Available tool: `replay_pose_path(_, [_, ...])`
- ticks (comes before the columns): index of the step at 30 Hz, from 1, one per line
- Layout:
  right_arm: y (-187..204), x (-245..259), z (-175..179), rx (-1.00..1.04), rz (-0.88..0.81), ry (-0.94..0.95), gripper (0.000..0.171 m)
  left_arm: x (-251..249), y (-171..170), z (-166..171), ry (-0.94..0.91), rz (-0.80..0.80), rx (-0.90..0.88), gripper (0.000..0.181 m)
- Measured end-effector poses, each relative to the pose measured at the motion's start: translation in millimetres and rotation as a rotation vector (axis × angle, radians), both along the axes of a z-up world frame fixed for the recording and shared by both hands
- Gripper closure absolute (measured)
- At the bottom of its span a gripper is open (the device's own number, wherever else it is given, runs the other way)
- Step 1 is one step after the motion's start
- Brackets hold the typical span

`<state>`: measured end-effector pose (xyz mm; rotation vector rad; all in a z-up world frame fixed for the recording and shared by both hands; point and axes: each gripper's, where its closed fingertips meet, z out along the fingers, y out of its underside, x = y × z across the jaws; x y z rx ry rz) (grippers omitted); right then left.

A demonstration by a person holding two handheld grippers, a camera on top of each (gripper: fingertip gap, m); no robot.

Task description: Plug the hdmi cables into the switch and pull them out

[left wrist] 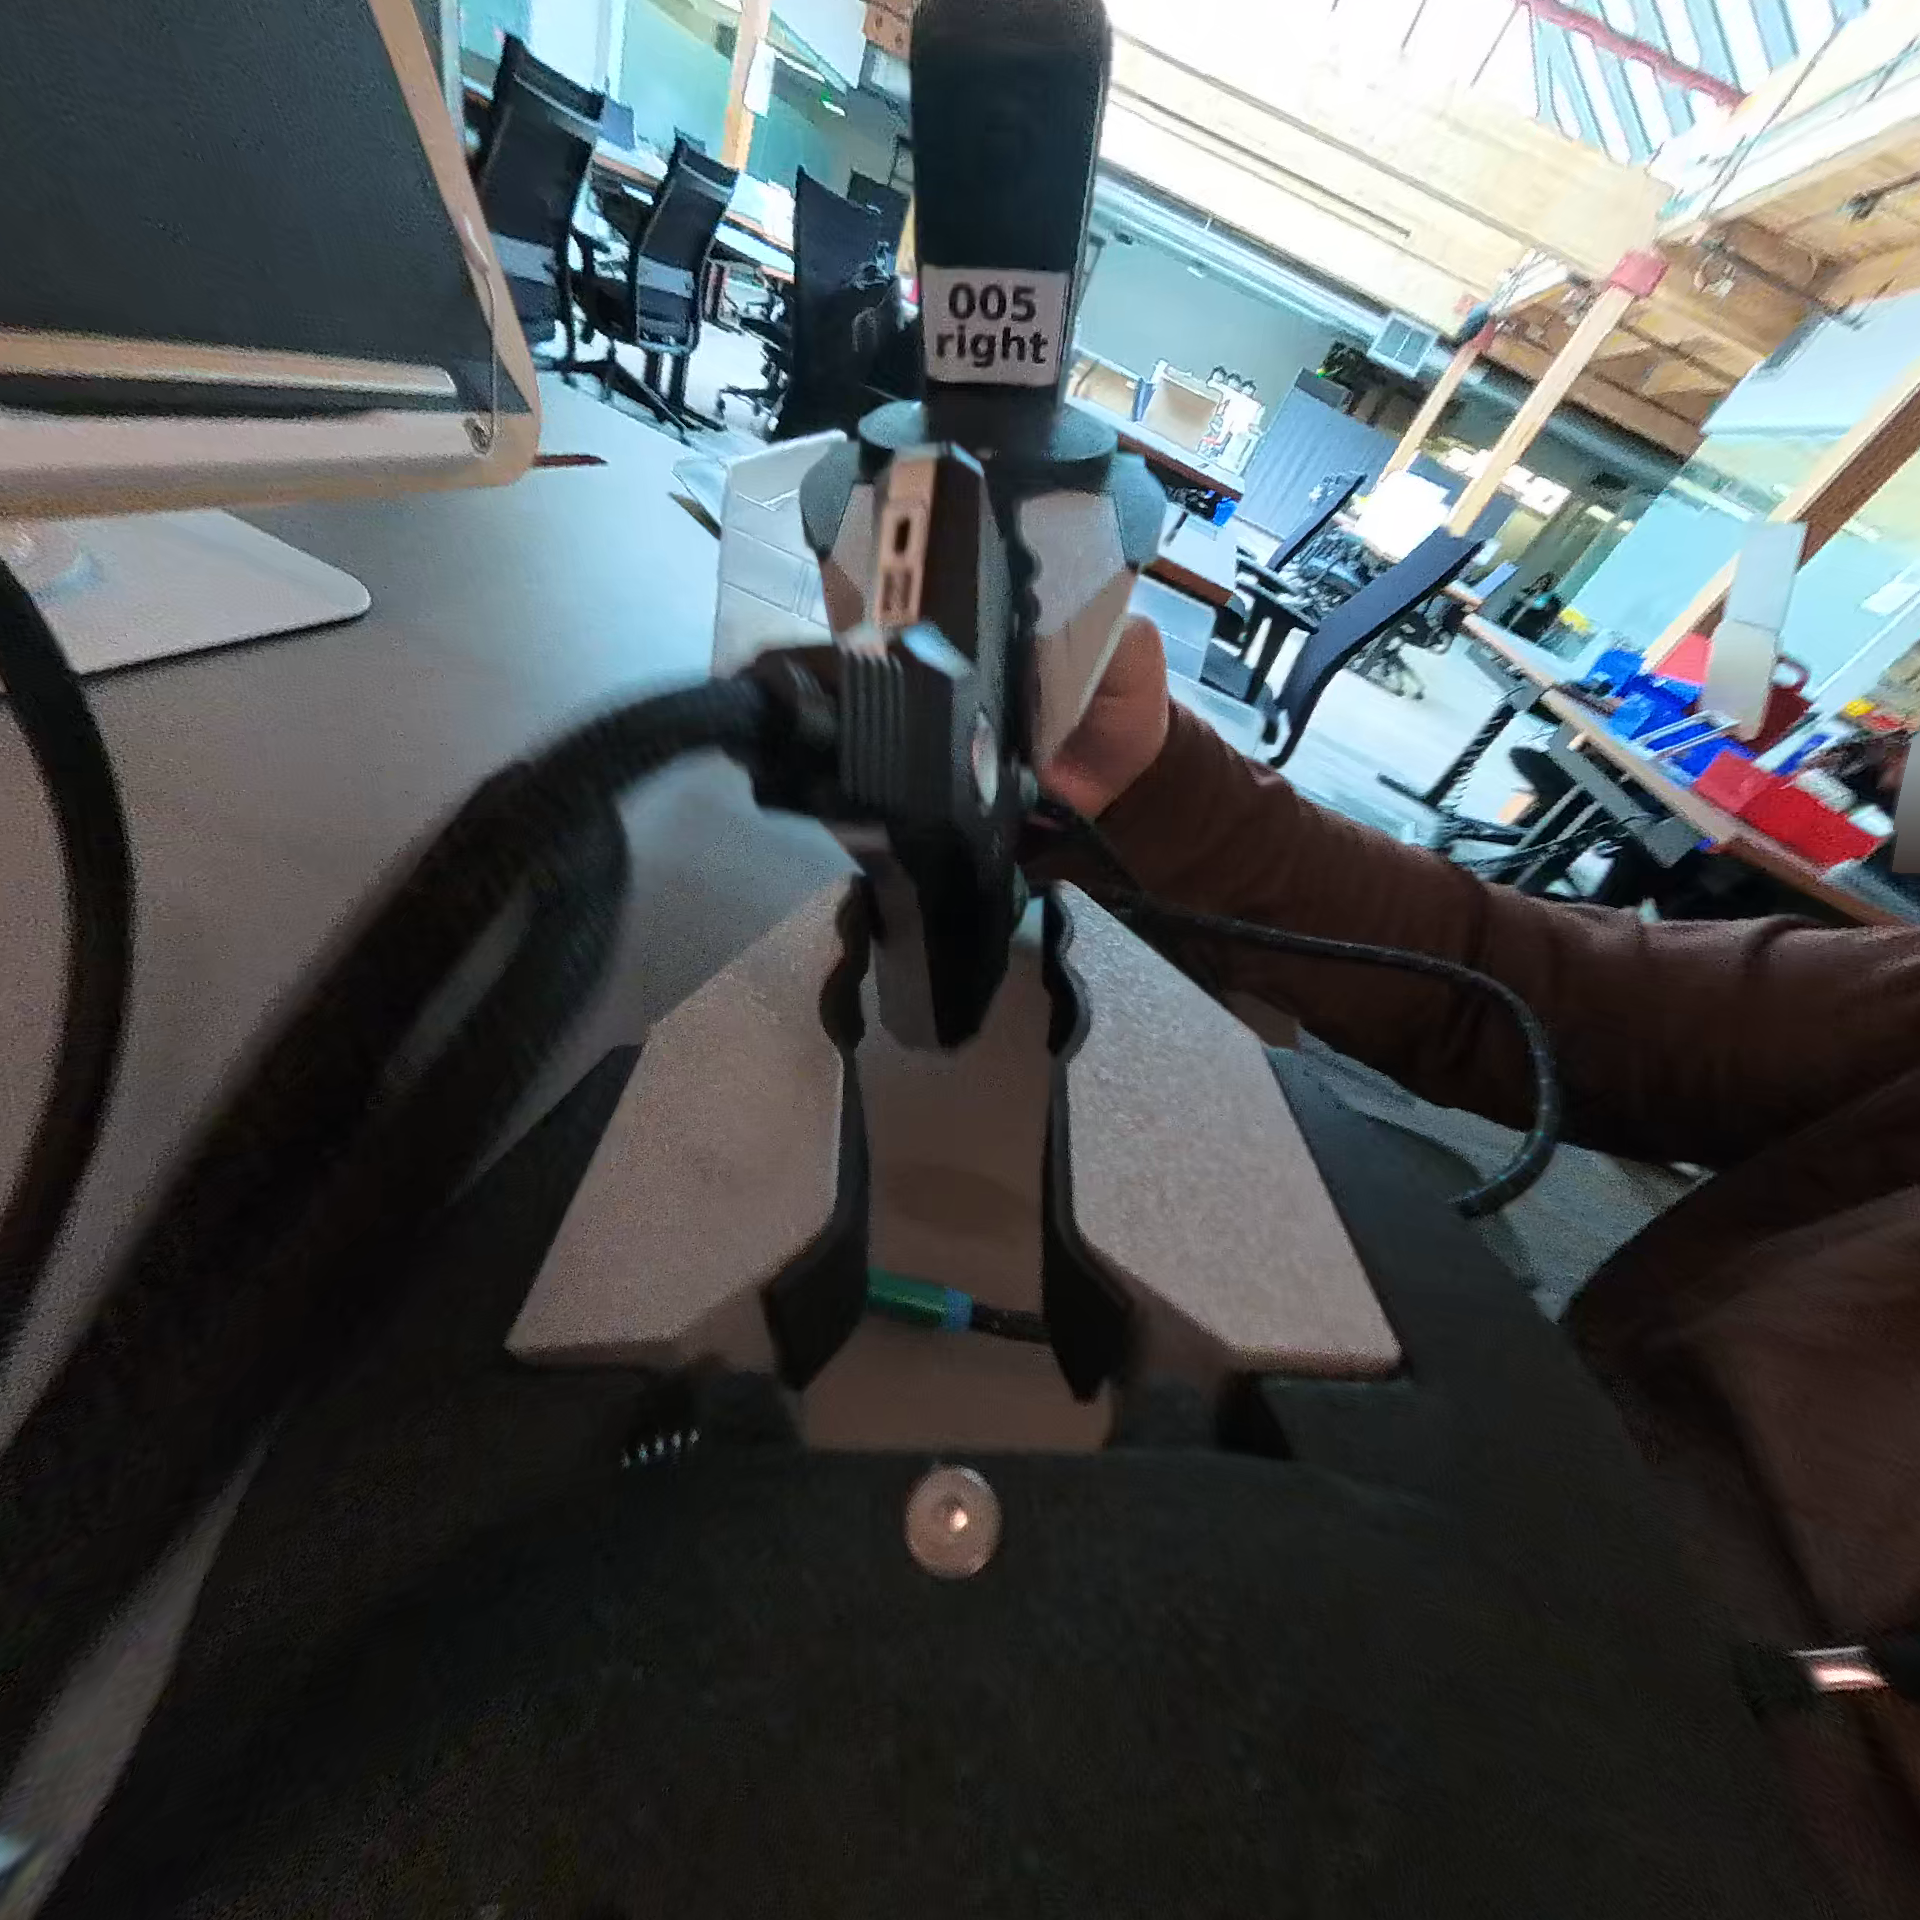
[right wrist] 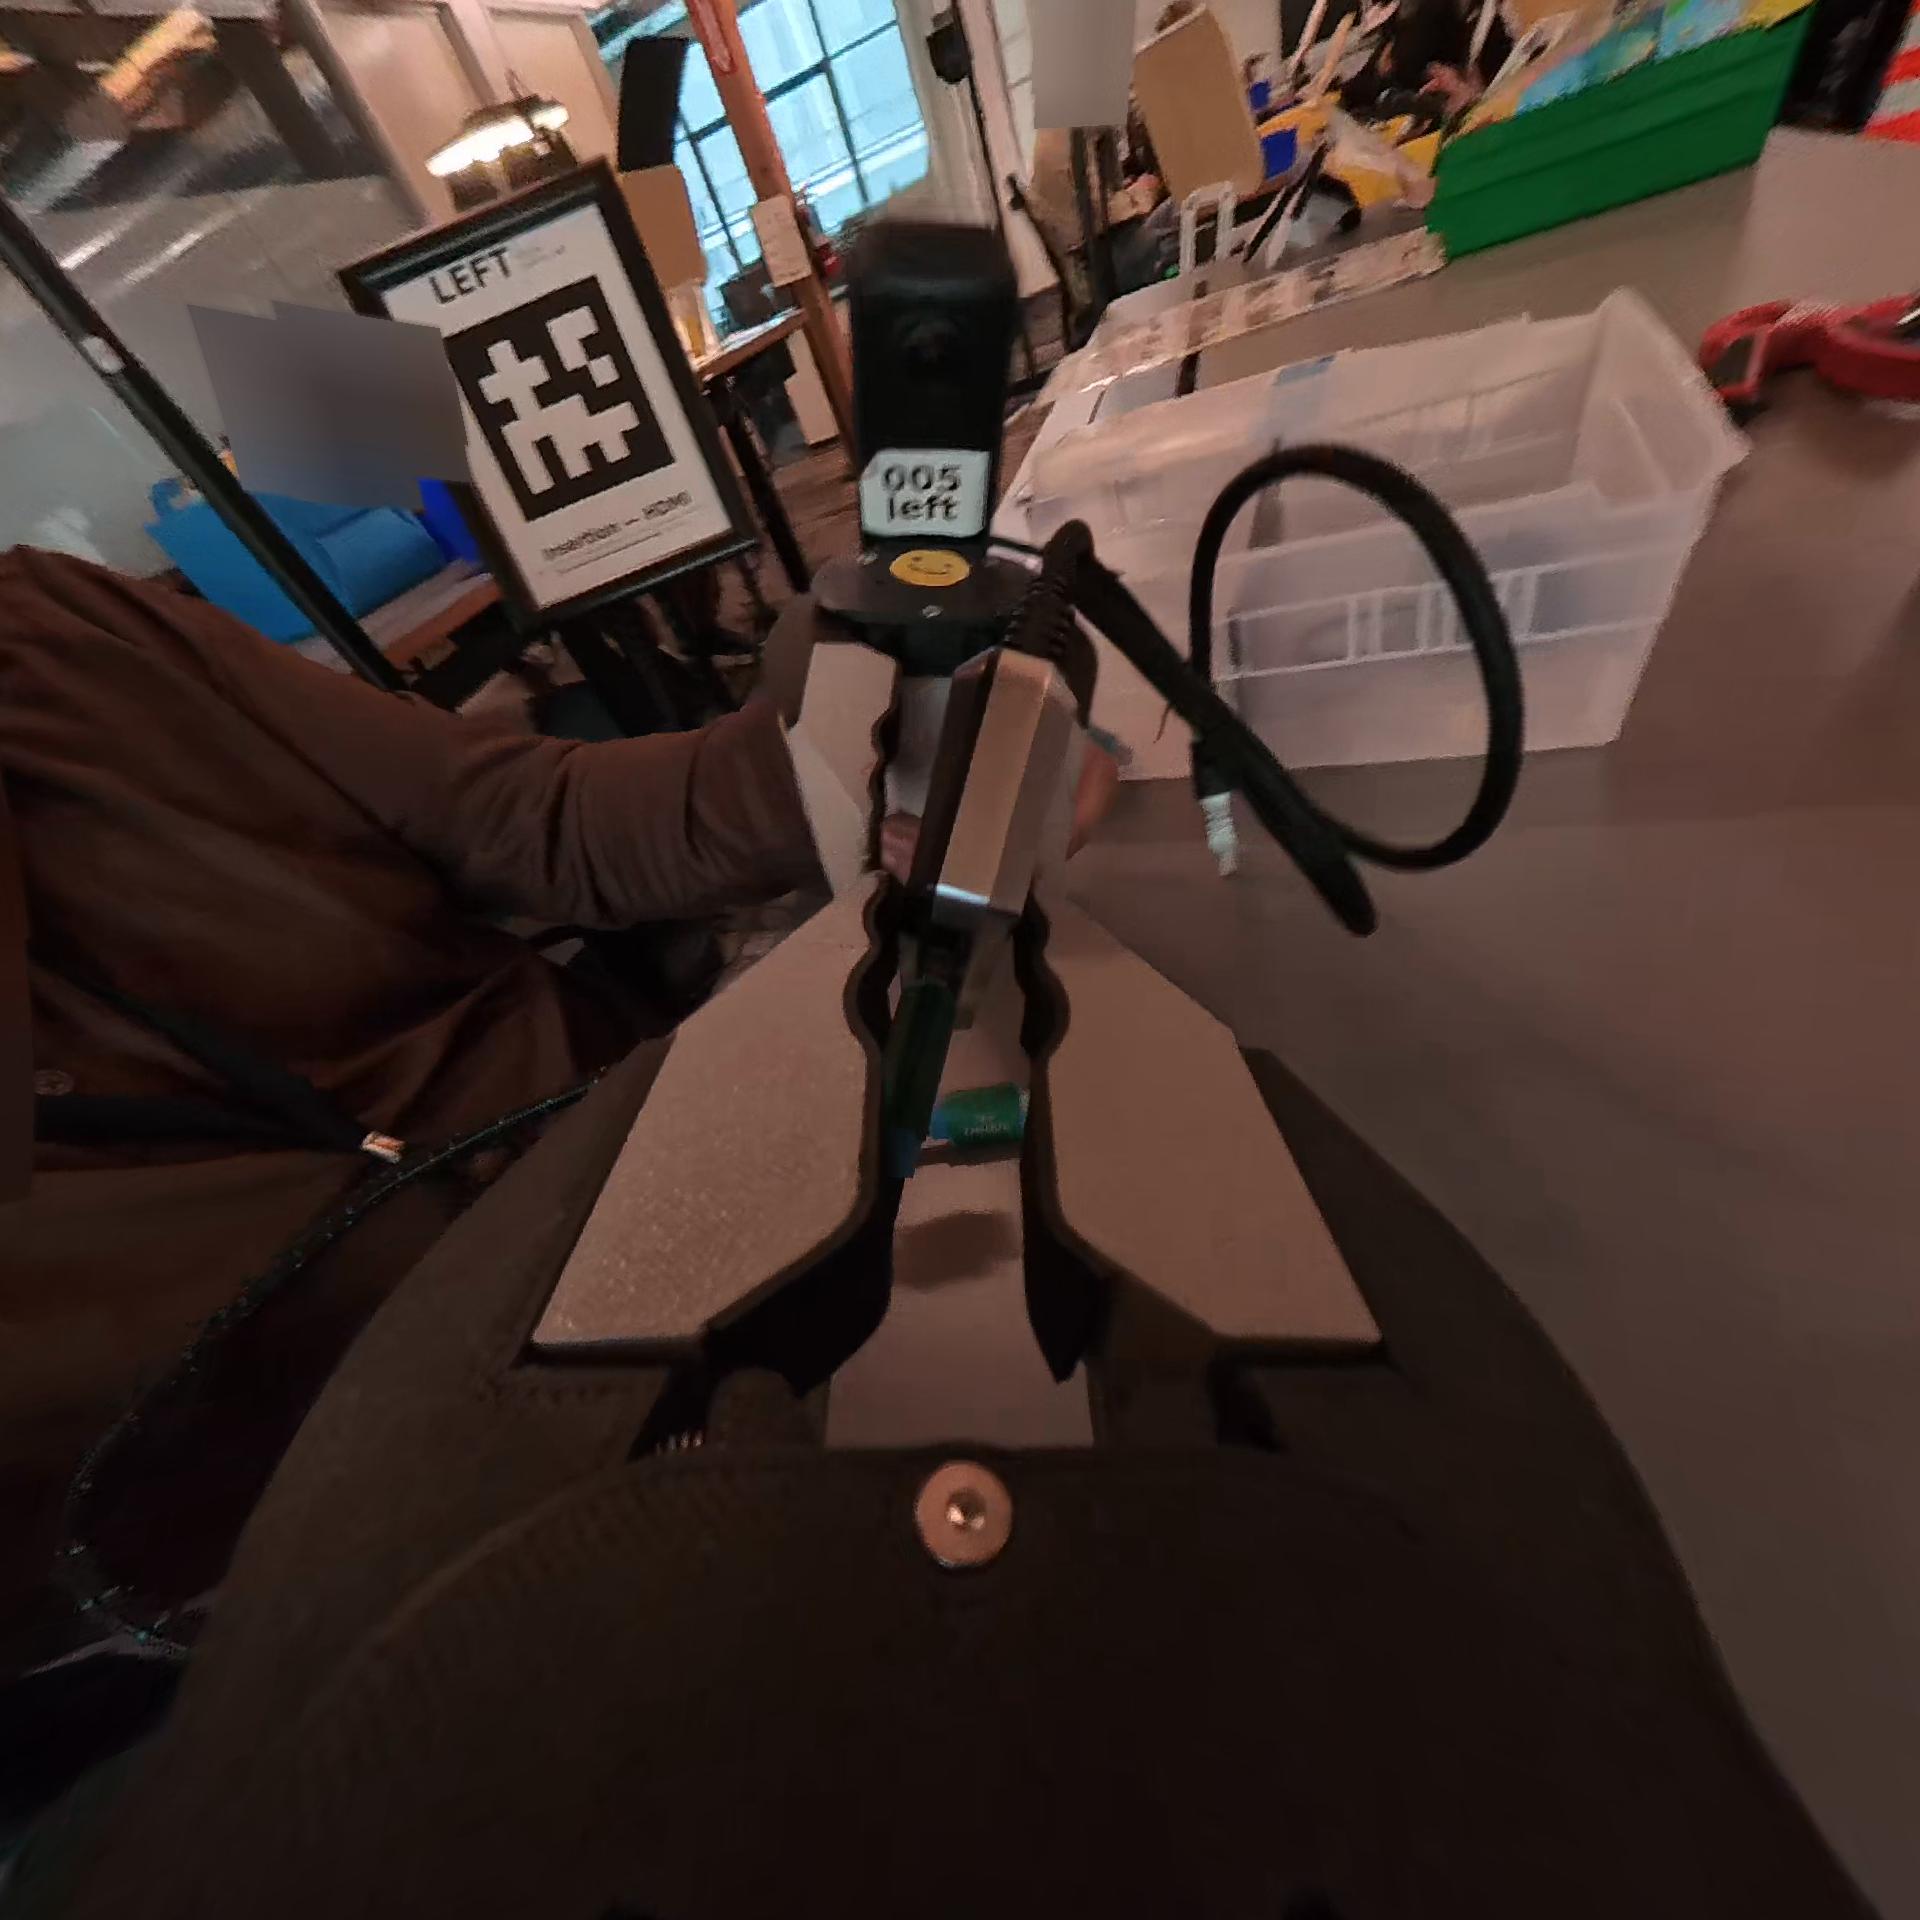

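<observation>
Both my grippers, left [left wrist: 956, 997] and right [right wrist: 951, 977], had their fingers clamped on the switch [left wrist: 951, 790], held above the desk [left wrist: 312, 831]; one HDMI cable [left wrist: 582, 790] sat plugged into it.

Brushed-metal switch [right wrist: 1003, 769], braided cloth-sheathed cable [left wrist: 540, 862], matt grey table [right wrist: 1558, 1039]

This is an open-plan office that doubles as a workshop. Beyond the fingers in the left wrist view, rows of black office chairs [left wrist: 665, 260] stand at long desks under timber posts [left wrist: 1538, 384] and a skylit roof; a monitor [left wrist: 229, 239] sits to their left, and red and blue parts bins [left wrist: 1766, 769] to their right. In the right wrist view, a clear plastic storage box [right wrist: 1455, 540] rests on the grey bench [right wrist: 1558, 1039] to the right of the fingers, a framed marker sign [right wrist: 551, 395] stands beyond them to the left, and green crates [right wrist: 1610, 135] lie far off.
</observation>
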<state>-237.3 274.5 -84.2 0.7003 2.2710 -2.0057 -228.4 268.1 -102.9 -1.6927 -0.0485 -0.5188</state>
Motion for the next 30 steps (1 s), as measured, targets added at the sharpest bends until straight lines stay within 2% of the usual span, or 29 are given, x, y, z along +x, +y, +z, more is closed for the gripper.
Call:
replay_pose_path(4, [25.9, -1.7, 29.9, -0.091, -0.106, 0.074, 0.152, 1.1, -8.0, -7.8, 0.187, 0.056, 0.009, 0.140])
replay_pose_path(8, [54.9, -4.0, 66.0, -0.209, -0.284, 0.149, 0.153, -11.1, -13.4, -21.9, 0.304, 0.171, 0.039, 0.153])
replay_pose_path(12, [76.0, 1.5, 102.1, -0.085, -0.534, 0.298, 0.154, -22.6, -21.4, -13.3, 0.352, 0.272, 0.095, 0.170])
replay_pose_path(18, [126.5, 32.8, 193.1, 0.113, -0.850, 0.446, 0.153, -25.3, -19.2, -18.7, 0.359, 0.284, 0.053, 0.172])
replay_pose_path(21, [154.8, 65.3, 236.0, 0.276, -0.942, 0.494, 0.154, -22.6, -19.6, -18.9, 0.392, 0.287, 0.055, 0.172])
replay_pose_path(23, [175.5, 87.8, 252.0, 0.453, -0.991, 0.483, 0.154, -21.4, -18.9, -20.4, 0.401, 0.282, 0.046, 0.173])
replay_pose_path(26, [211.8, 119.4, 262.1, 0.739, -1.045, 0.427, 0.153, -21.5, -17.5, -23.0, 0.398, 0.277, 0.027, 0.173])
replay_pose_path(30, [258.3, 153.0, 246.6, 1.080, -1.036, 0.222, 0.154, -20.2, -15.5, -26.2, 0.415, 0.273, 0.005, 0.173])
